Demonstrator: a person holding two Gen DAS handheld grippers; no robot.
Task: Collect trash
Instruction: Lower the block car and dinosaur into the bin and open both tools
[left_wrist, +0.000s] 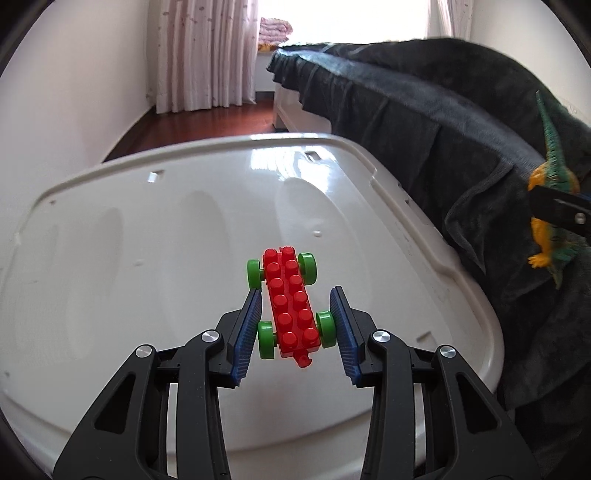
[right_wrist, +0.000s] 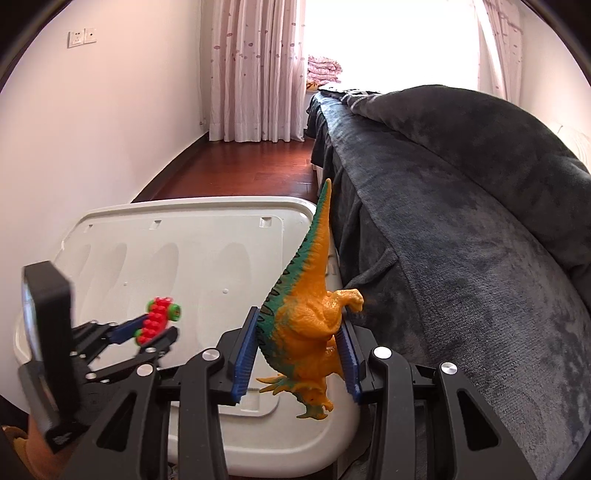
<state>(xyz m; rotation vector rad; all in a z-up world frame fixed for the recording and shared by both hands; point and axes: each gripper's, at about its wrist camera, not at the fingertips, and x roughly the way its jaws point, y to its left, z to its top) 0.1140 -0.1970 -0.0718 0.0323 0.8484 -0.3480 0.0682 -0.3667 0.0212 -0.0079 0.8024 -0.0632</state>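
My left gripper (left_wrist: 295, 325) is shut on a red brick car (left_wrist: 291, 306) with green wheels, its blue pads against the wheels, held above a white plastic bin lid (left_wrist: 147, 229). The car and left gripper also show in the right wrist view (right_wrist: 159, 319). My right gripper (right_wrist: 299, 350) is shut on an orange and green toy dinosaur (right_wrist: 306, 317), held head down with its tail pointing up, beside the lid's right edge (right_wrist: 184, 240). The dinosaur also shows at the right edge of the left wrist view (left_wrist: 550, 177).
A bed covered with a dark grey blanket (right_wrist: 461, 221) runs along the right, close against the white bin. A white wall (right_wrist: 92, 147) is on the left. Dark wood floor (right_wrist: 251, 166) leads to pink curtains (right_wrist: 255, 74) and a bright window.
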